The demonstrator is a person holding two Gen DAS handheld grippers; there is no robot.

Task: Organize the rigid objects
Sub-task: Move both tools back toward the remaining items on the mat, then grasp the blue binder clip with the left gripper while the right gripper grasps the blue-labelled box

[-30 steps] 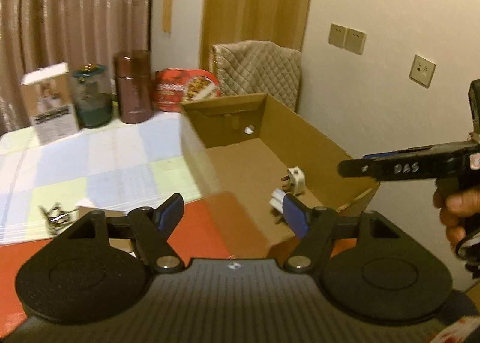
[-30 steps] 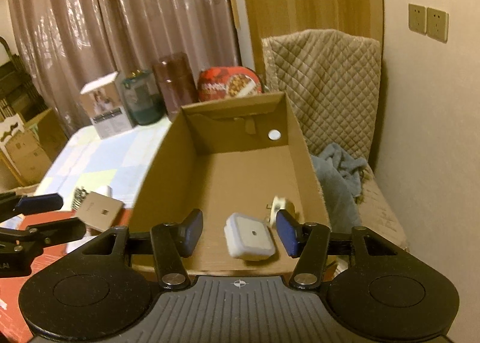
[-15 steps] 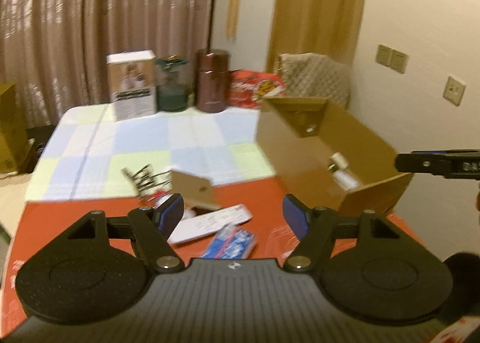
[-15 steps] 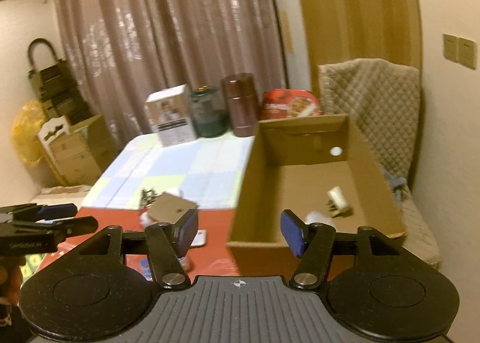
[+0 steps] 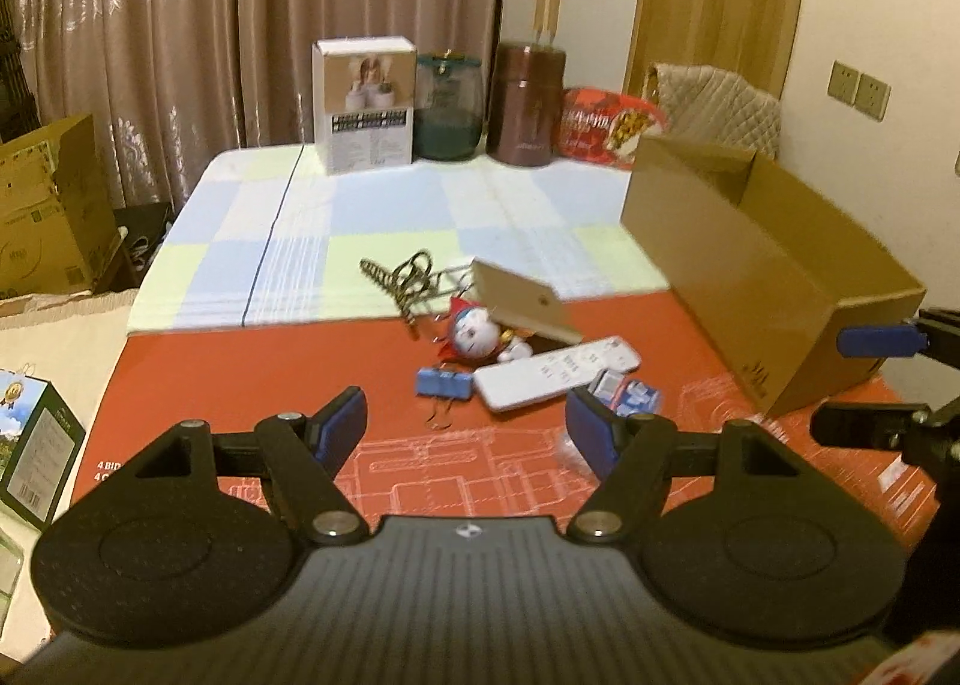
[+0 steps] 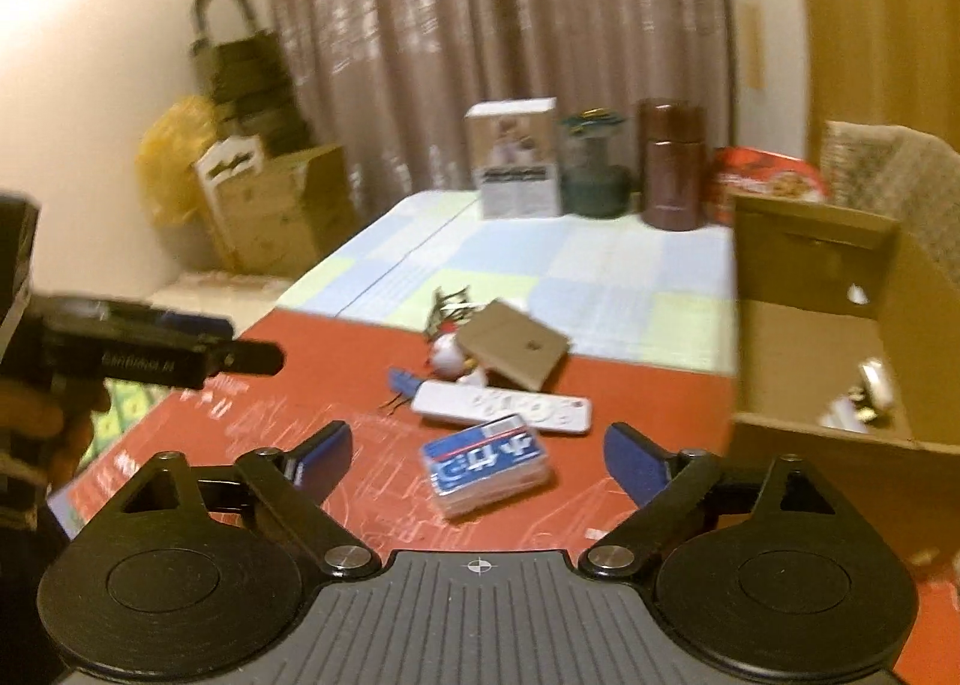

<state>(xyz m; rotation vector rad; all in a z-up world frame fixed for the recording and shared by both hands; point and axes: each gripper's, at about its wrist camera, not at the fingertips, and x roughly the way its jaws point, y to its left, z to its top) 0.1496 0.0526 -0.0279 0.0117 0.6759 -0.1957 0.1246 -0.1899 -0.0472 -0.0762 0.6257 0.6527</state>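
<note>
Loose items lie on the red mat: a white remote point(image 5: 555, 373) point(image 6: 501, 406), a blue-and-white card case point(image 6: 486, 463) point(image 5: 627, 394), a small blue clip point(image 5: 443, 383), a cartoon toy point(image 5: 477, 334), a tan flat box point(image 5: 522, 304) point(image 6: 516, 352) and tangled metal clips point(image 5: 408, 277). The open cardboard box point(image 5: 774, 289) point(image 6: 810, 361) stands at the right with white plugs point(image 6: 870, 385) inside. My left gripper point(image 5: 468, 433) hovers short of the pile, jaws opening, nothing between them. My right gripper point(image 6: 480, 457) hangs over the card case, jaws opening wide, holding nothing.
A white carton point(image 5: 364, 103), a green jar point(image 5: 449, 106), a brown canister point(image 5: 528, 103) and a red snack bag point(image 5: 606, 127) line the table's far edge. A quilted chair point(image 5: 714, 103) stands behind the box. Cardboard boxes point(image 5: 48, 211) sit on the floor at left.
Both views swung left from the cardboard box to the clutter on the red mat. The right jaws spread wide; the white adapter seen between them now lies in the box.
</note>
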